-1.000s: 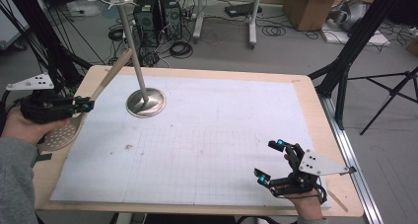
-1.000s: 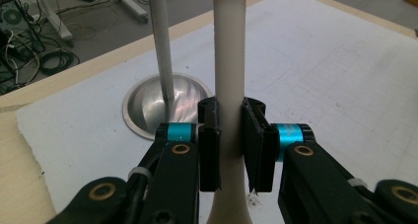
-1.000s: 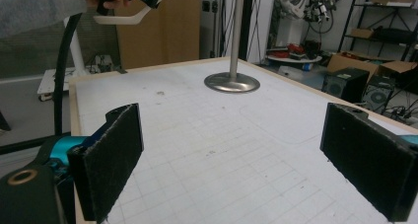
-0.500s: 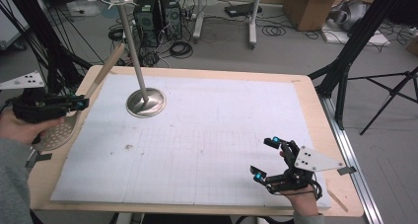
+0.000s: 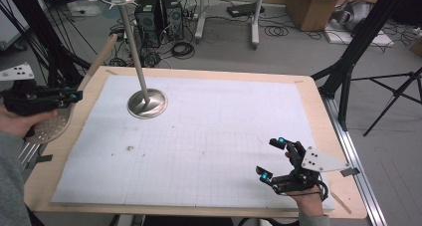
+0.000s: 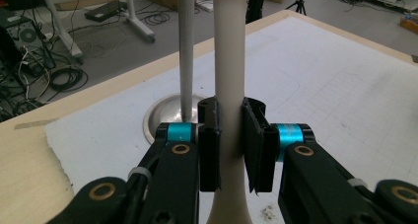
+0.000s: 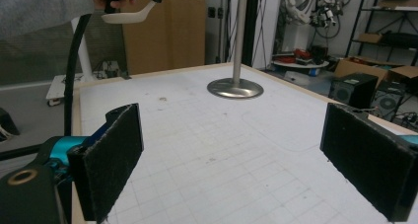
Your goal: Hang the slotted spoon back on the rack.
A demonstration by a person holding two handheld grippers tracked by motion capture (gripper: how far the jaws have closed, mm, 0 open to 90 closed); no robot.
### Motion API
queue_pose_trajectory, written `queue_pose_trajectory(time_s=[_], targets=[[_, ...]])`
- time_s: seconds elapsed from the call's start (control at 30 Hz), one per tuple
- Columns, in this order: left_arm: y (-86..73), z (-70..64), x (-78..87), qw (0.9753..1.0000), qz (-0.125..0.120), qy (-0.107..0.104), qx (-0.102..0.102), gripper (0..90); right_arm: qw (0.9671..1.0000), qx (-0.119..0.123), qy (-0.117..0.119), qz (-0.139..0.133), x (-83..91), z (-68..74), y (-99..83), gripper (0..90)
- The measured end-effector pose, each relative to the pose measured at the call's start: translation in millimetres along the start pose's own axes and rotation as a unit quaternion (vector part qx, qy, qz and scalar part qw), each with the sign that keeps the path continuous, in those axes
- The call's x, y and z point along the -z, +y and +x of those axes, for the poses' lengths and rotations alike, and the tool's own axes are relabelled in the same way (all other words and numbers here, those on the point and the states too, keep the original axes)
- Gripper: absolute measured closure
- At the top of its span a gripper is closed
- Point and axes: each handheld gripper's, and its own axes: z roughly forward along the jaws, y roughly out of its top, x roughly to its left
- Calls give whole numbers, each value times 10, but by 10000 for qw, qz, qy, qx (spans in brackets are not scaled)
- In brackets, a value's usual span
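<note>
Over at the table's left edge, the left gripper [image 5: 69, 95] has its jaws clamped on the pale handle of a slotted spoon [image 5: 50, 125], and the left gripper view shows the hold well: both black pads pressed flat against the round shaft [image 6: 230, 86], partway up from where it flares toward the head. The perforated metal head hangs below the person's left hand [image 5: 20, 121], out past the white mat [image 5: 209, 136], while the long handle slants up and away toward the stand [image 5: 147, 104].

That stand is a shiny round base with a thin upright pole, sitting on the far left part of the mat, with hooks or prongs at its top, though they are too small to read clearly.

The right gripper [image 5: 272, 159] rests low at the near right of the table, jaws spread wide, nothing between them; its own view looks across bare mat between the two pads [image 7: 111, 160].

As for handling, the spoon looks stiff and fairly light, but end-heavy: a metal head on a long smooth handle will likely want to swivel in a two-pad pinch. The present hold near the head probably limits that swing. The rounded, smooth handle seems a slip risk, so a firm squeeze square across it appears the sensible choice.
</note>
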Motion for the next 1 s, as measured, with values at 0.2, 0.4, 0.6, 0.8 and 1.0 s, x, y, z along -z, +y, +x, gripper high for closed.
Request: queue_pose_trajectory(time_s=[0.2,0.4,0.6,0.8,1.0], targets=[[44,56,1,10000,32,-66,20,781,9999,-63,-100,-32,68,-34,-19,81],[81,90,38,10000,-17,-74,24,782,9999,-83,-130,-37,80,-52,-32,81],[150,93,112,10000,-45,-62,-57,782,9999,-73,-93,-9,62,-45,-30,81],[224,111,180,9999,-139,9,-68,782,9999,-69,-108,-44,80,-42,-14,81],[311,126,228,9996,-225,-3,-140,782,9999,-54,-122,-35,71,-48,-14,81]])
